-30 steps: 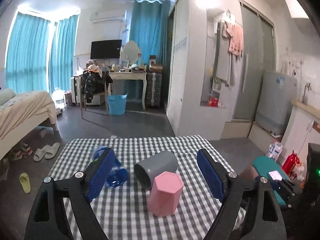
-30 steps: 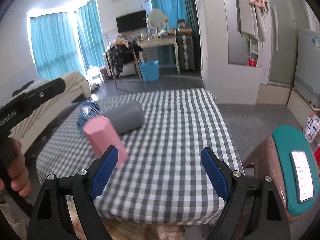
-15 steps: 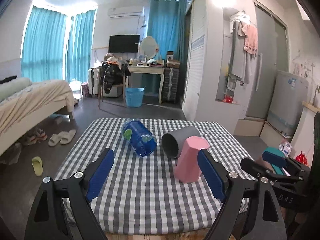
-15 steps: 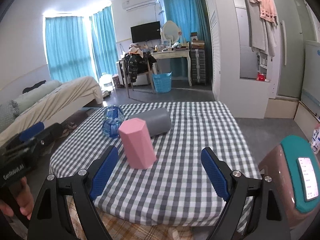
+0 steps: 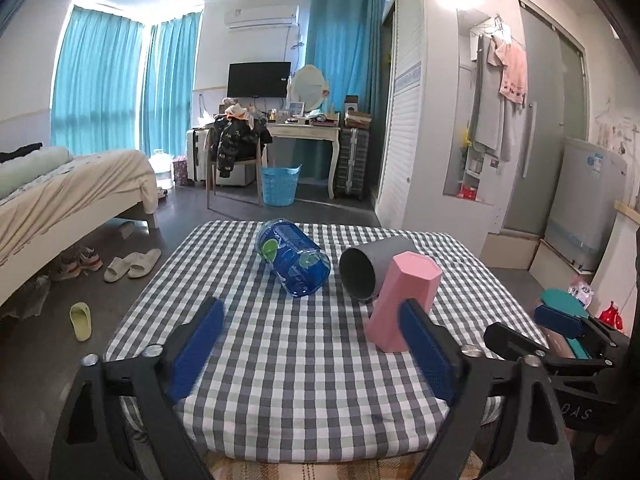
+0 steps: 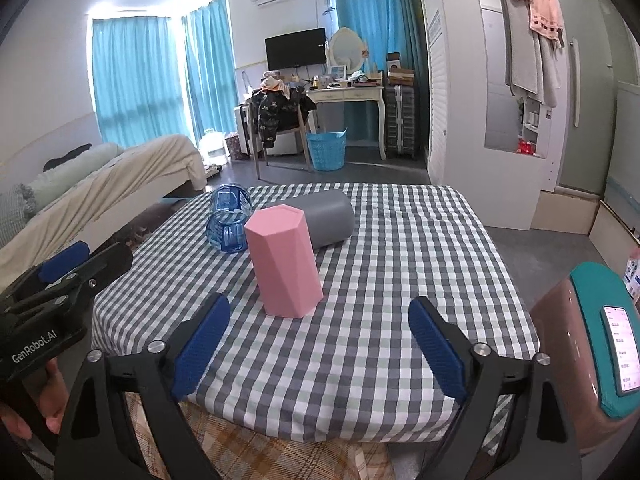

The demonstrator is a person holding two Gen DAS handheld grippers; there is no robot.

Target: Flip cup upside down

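A pink hexagonal cup (image 5: 404,300) (image 6: 286,266) stands with its closed end up on the checkered table (image 5: 304,380) (image 6: 400,280). A grey cup (image 5: 368,268) (image 6: 324,218) lies on its side behind it, mouth toward the left wrist camera. A blue transparent cup (image 5: 294,262) (image 6: 229,220) lies on its side to the left. My left gripper (image 5: 310,348) is open and empty over the table's near edge, short of the cups. My right gripper (image 6: 318,350) is open and empty, in front of the pink cup.
A bed (image 5: 68,192) stands to the left, with slippers (image 5: 132,264) on the floor. A stool with a teal cushion and a phone (image 6: 608,340) stands at the table's right. A desk, a chair and a blue basket (image 5: 280,184) are far behind.
Both grippers have pulled back from the cups toward the table's near edge and stayed open. The pink cup now stands free on the table.
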